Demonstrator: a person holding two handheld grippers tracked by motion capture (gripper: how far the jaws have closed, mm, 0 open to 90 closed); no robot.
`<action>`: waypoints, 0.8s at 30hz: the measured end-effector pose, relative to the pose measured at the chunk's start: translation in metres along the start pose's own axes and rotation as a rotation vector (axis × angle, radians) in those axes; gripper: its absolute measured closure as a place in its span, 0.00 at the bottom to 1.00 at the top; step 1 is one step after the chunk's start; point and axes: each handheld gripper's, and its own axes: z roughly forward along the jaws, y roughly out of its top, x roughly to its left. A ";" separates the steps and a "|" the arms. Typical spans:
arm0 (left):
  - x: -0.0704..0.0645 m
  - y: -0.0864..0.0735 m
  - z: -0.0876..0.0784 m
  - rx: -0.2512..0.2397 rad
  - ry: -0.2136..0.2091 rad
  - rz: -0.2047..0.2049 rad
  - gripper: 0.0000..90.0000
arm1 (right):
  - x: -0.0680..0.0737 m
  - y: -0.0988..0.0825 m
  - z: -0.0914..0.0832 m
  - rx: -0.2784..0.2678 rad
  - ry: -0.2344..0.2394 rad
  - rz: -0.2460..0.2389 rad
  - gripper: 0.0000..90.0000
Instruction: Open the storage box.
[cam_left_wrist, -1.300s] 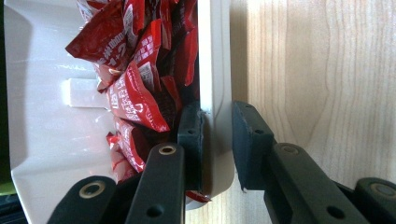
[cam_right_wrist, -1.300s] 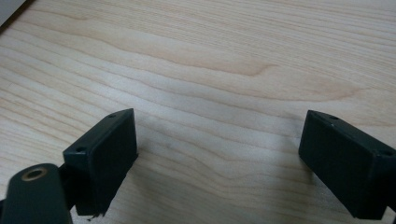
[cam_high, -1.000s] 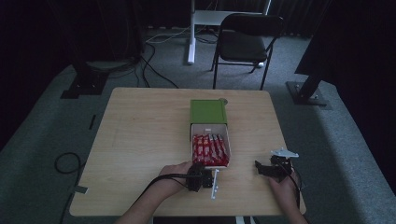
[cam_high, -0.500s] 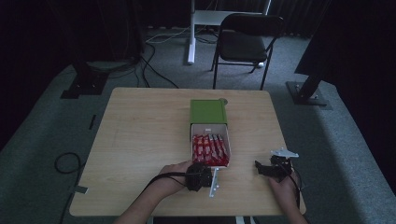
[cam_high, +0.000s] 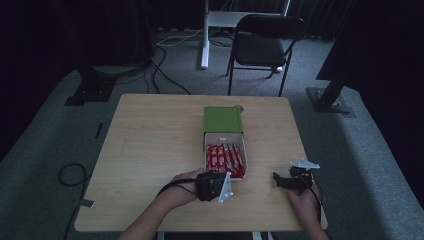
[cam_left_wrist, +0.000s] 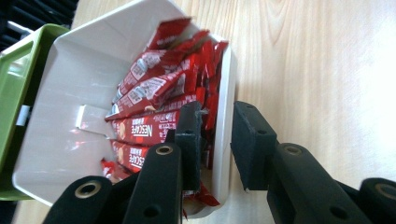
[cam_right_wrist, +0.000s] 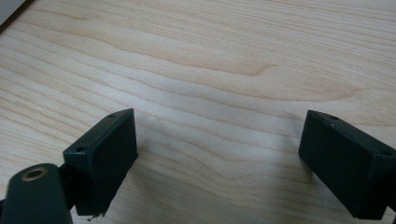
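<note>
White tray (cam_left_wrist: 60, 93) of red sachets (cam_left_wrist: 154, 88)

High overview; gripper views perhaps closer

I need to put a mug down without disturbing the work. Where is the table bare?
The table's whole left half, from the green sleeve and white tray to its left edge, is bare. So is the strip right of the tray, above the right tool. It is crowded at the tray's near end, where the left tool works.

red sachets (cam_left_wrist: 154, 88), white tray (cam_left_wrist: 60, 121), green box (cam_high: 223, 120), pale wood-grain table (cam_high: 150, 145)
</note>
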 end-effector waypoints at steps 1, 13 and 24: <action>0.003 0.000 -0.002 -0.018 -0.010 -0.023 0.82 | 0.000 0.000 0.000 0.000 0.000 0.000 0.12; 0.033 -0.014 -0.023 -0.119 -0.021 -0.185 0.82 | 0.000 0.000 0.000 0.000 0.000 0.000 0.12; 0.054 -0.039 -0.037 -0.159 -0.005 -0.320 0.82 | 0.000 0.000 0.000 0.000 0.000 0.000 0.12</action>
